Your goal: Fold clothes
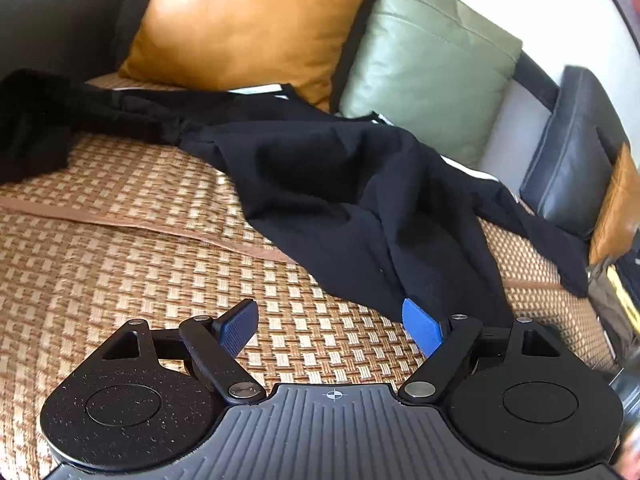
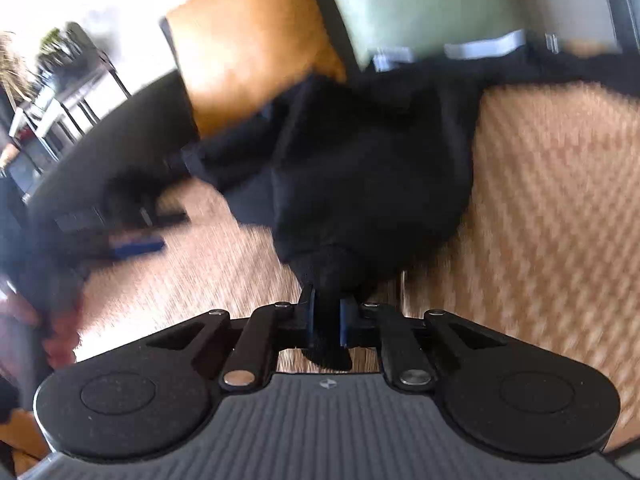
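Across the left wrist view, the black garment (image 1: pixel 340 192) sprawls crumpled over the woven mat (image 1: pixel 120 264), its far end up against the orange cushion (image 1: pixel 248 20) and green cushion (image 1: pixel 428 68). The left gripper (image 1: pixel 332 330) stands wide open and empty — one blue pad just touches the cloth's near edge. From the right wrist view, blurred, the right gripper (image 2: pixel 326 316) is clamped on a bunched corner of the garment. Judging by this, the step is picking up corners; next the left needs its own edge, so the cloth can be spread flat.
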### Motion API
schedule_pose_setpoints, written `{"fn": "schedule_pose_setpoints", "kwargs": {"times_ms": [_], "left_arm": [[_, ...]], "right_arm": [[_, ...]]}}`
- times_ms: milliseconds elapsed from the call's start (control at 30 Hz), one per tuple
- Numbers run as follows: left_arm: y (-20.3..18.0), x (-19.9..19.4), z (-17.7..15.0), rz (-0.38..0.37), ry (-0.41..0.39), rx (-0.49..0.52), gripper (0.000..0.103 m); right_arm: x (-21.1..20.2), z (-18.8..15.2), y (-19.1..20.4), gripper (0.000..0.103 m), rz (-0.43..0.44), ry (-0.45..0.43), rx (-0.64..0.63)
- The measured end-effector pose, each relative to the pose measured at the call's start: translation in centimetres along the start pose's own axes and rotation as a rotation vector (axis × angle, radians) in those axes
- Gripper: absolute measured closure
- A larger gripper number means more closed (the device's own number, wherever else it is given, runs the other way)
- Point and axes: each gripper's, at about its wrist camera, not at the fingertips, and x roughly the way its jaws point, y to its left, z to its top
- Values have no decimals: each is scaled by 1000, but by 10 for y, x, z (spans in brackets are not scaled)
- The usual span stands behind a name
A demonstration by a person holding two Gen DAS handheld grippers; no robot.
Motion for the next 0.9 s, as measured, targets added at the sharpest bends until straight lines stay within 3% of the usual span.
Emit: {"fn": "schedule_pose_setpoints", "kwargs": {"times_ms": [233,333,433,567,700,733,767,800,833,900], "left_arm": [[-18,28,2,-60,10,-36,14],[-31,42,0,-44,16,15,14],[-34,57,0,-21,24,24,14],[-22,74,4,-21,48,-97,14],[-24,82,7,-29,17,-140,15],[-27,85,8,-42,18,-143,22],[-30,87,9,-54,19,-147,35],[-30,88,11,-63,33,-151,91],[-31,89,13,-72,47,-156,100],[-30,81,18,-95,40,-164,101]], "right_arm": [[-39,72,-1,92,13,-210,-49],[-42,98,-6,92,0,-272,-51],[-45,118,-14,92,-5,-317,-45],[-43,136,-23,92,-18,-355,-52],[-42,142,-32,92,-28,-365,-51],[-41,141,-34,92,-30,-364,-46],[-40,140,-37,92,-32,-363,-40],[-40,139,-39,92,-34,-361,-32],[-39,137,-41,92,-36,-359,-25],[-40,135,-43,92,-40,-351,-11]]}}
